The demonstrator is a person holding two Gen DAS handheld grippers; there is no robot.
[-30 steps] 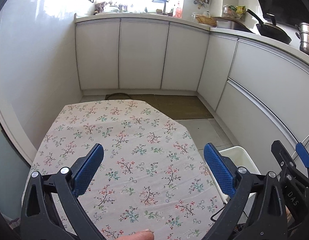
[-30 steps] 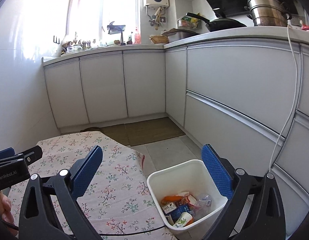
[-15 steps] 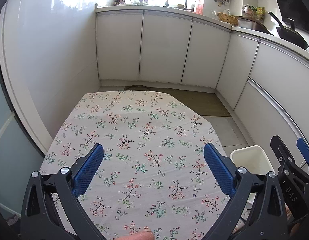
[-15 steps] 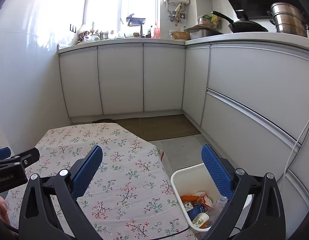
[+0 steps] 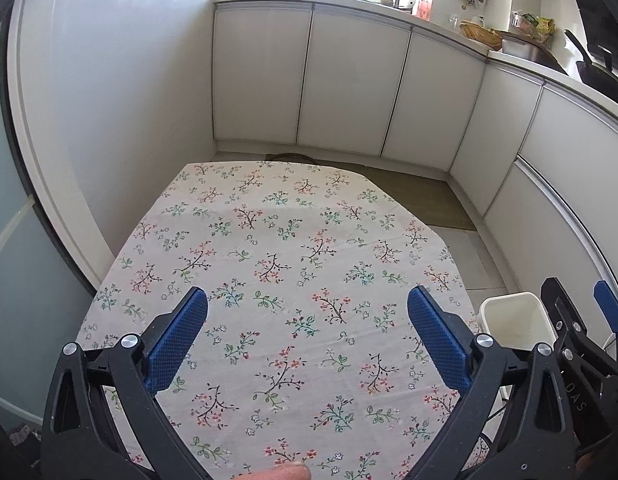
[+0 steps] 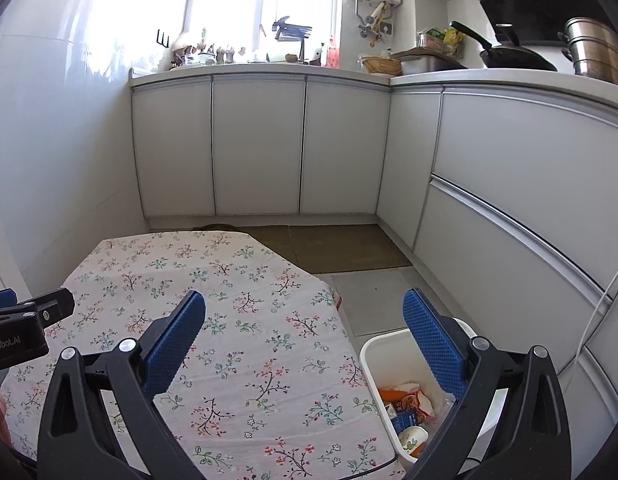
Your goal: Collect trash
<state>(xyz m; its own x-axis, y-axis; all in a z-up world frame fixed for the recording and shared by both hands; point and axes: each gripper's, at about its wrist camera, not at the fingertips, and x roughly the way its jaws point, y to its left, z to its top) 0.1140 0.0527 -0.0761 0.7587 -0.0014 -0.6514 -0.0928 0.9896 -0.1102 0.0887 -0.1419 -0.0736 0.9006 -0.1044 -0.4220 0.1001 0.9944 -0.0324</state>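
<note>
Blue-padded and spread wide, the left gripper (image 5: 307,320) hangs over the floral-cloth surface (image 5: 277,240) with nothing between its fingers, and the right gripper (image 6: 305,326) is released and empty too, its right finger over the white bin (image 6: 385,354). That bin stands on the floor just beside the surface's right edge, below the white cabinets (image 6: 261,148). Down inside it lies the trash (image 6: 407,410), a heap of wrappers, a small carton and a cup.
</note>
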